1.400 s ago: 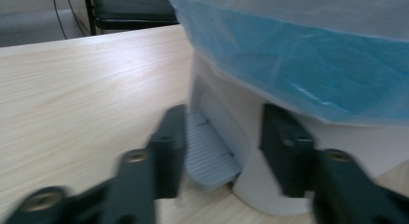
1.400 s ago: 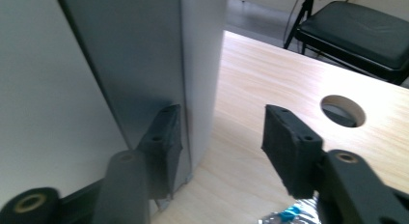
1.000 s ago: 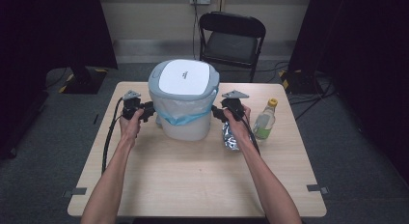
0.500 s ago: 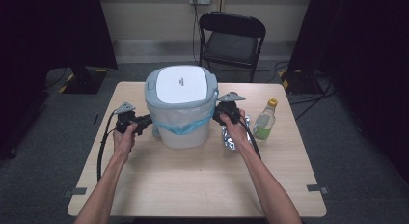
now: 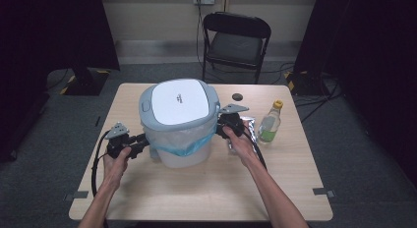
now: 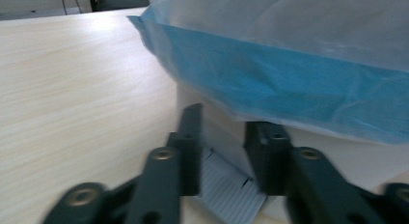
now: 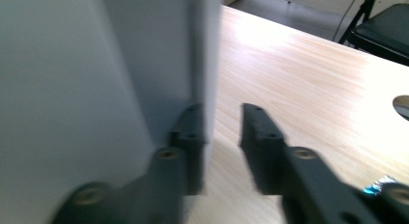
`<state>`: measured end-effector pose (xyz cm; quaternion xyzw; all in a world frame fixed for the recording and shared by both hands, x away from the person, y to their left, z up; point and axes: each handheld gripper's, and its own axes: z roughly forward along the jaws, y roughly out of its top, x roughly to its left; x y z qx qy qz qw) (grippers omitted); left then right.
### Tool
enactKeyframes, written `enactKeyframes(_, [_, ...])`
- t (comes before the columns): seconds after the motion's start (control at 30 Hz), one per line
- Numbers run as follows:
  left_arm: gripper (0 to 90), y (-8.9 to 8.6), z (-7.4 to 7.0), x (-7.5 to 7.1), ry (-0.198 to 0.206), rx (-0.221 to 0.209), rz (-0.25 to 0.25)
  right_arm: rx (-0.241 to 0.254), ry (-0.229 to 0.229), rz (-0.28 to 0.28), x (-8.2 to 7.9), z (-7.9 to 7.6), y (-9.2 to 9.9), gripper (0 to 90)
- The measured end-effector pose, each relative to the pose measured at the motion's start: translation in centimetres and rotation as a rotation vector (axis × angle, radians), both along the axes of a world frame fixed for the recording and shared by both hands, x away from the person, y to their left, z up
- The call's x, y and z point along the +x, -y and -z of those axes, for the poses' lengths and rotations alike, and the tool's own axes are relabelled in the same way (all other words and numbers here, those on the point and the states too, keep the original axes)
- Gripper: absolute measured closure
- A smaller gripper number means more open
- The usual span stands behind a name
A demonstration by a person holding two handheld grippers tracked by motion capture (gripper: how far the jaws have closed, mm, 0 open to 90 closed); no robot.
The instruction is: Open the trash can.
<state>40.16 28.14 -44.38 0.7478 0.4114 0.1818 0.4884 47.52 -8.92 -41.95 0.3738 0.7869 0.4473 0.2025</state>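
Left gripper (image 5: 140,139) jaws parted – just opening – by bin (image 5: 179,122), right gripper (image 5: 222,124) likewise, seemingly gripping nothing

Right gripper (image 7: 222,151) view: bin (image 7: 96,64) blurred, cut off left, hiding one jaw's tip. Foil pack (image 5: 247,129) partly hidden behind that gripper.

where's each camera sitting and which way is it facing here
High view: above the person's side, looking forward and down on the table; both forearms, left gripper and right gripper flank the bin.
Left gripper view: rides the left gripper, looking along its open jaws at the bin's blue bag.
Right gripper view: rides the right gripper, facing the bin's grey wall and tabletop.
All three share the bin and table.
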Motion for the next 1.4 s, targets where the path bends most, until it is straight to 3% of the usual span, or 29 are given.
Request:
enactKeyframes(0.03, [44.0,-0.1,0.2,-0.1,0.007,-0.001,0.006,0.004,0.014,0.043,-0.2,0.1,0.4,46.4])
enactKeyframes(0.07, [44.0,-0.1,0.3,-0.1,0.023,0.025,-0.004,0.004,0.014,0.043,-0.2,0.1,0.4,46.4])
enactKeyframes(0.13, [40.4,-0.4,0.8,0.1,0.006,-0.007,-0.028,0.003,0.036,0.063,-0.9,0.1,1.0,37.1])
enactKeyframes(0.27, [38.2,-0.9,1.9,1.0,-0.042,-0.015,-0.063,0.031,0.000,0.073,-1.4,0.4,1.8,28.0])
enactKeyframes(0.33, [37.8,-1.1,2.3,1.4,-0.062,-0.023,-0.059,0.044,-0.018,0.068,-2.0,0.7,2.0,28.5])
enactKeyframes(0.47, [38.7,-1.1,3.0,1.9,-0.088,-0.014,-0.051,0.014,-0.017,0.056,-3.8,1.5,2.3,27.2])
enactKeyframes(0.6, [38.4,-1.3,2.5,2.4,-0.069,-0.062,-0.102,0.023,-0.025,0.040,-4.9,1.6,2.6,27.2])
enactKeyframes(0.63, [38.2,-1.4,2.3,2.9,-0.077,-0.050,-0.106,0.021,-0.029,0.032,-5.2,1.6,2.6,27.2])
enactKeyframes(0.7, [37.5,-1.5,1.9,4.4,-0.071,-0.036,-0.101,0.022,-0.019,0.012,-6.0,1.3,2.3,27.7])
enactKeyframes(0.8, [37.5,-1.3,1.5,5.5,-0.054,-0.057,-0.107,0.001,-0.006,0.029,-6.5,1.0,1.9,30.2])
enactKeyframes(0.87, [35.9,-1.2,1.4,5.9,-0.073,-0.060,-0.098,0.000,0.000,0.025,-6.6,0.7,1.9,31.2])
enactKeyframes(0.93, [35.9,-0.9,1.3,6.5,-0.062,-0.062,-0.102,0.004,-0.002,0.017,-6.7,0.6,1.9,32.6])
enactKeyframes(0.97, [36.0,-0.8,1.3,6.8,-0.049,-0.075,-0.110,0.000,-0.004,0.010,-6.9,0.4,1.8,33.0])
enactKeyframes(1.03, [37.6,-0.8,1.3,7.5,-0.060,-0.105,-0.092,0.003,-0.013,0.016,-7.0,0.4,1.7,33.7])
enactKeyframes(1.1, [36.8,-0.5,1.2,8.1,-0.043,-0.078,-0.103,0.011,-0.022,0.019,-7.0,0.4,1.7,33.6])
enactKeyframes(1.13, [37.1,-0.5,1.1,8.3,-0.042,-0.088,-0.098,0.010,-0.019,0.023,-7.1,0.4,1.7,31.6])
enactKeyframes(1.23, [39.7,-0.4,1.0,8.6,-0.049,-0.093,-0.074,0.023,-0.020,0.017,-7.3,0.5,1.7,31.1])
enactKeyframes(1.33, [57.7,0.0,0.7,8.2,-0.026,-0.082,-0.042,0.008,-0.012,0.030,-7.1,0.4,1.7,25.5])
enactKeyframes(1.4, [70.1,0.1,0.7,8.0,-0.026,-0.089,-0.028,0.017,-0.020,0.041,-6.9,0.5,1.7,27.4])
